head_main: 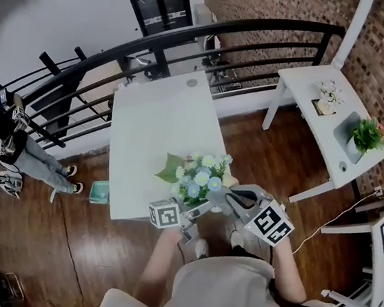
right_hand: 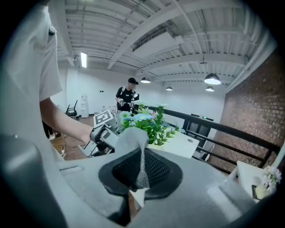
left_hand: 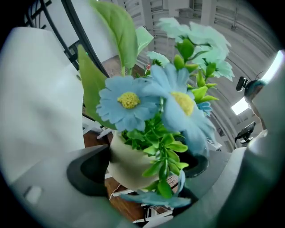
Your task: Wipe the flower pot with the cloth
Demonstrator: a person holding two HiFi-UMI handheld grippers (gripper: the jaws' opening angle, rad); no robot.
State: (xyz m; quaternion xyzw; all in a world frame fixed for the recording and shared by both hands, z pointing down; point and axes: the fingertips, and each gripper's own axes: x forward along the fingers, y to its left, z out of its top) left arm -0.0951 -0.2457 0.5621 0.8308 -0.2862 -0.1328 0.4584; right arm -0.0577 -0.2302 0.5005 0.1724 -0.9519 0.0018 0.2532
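Head view: at the near right corner of the white table [head_main: 147, 123], the left gripper [head_main: 195, 211] and right gripper [head_main: 240, 200] meet under a bunch of blue and white flowers [head_main: 200, 175]. A grey cloth [head_main: 224, 200] is bunched at the right one's tip.

Left gripper view: the jaws clamp the cream flower pot [left_hand: 127, 162] from both sides, and leaves spill over the right pad.

Right gripper view: the jaws are pinched together on the cloth, which stands up just on the near side of the flowers.

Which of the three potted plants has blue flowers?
The flower pot held in the left hand-held gripper; on the side table stand a pale-flowered plant and a leafy green plant.
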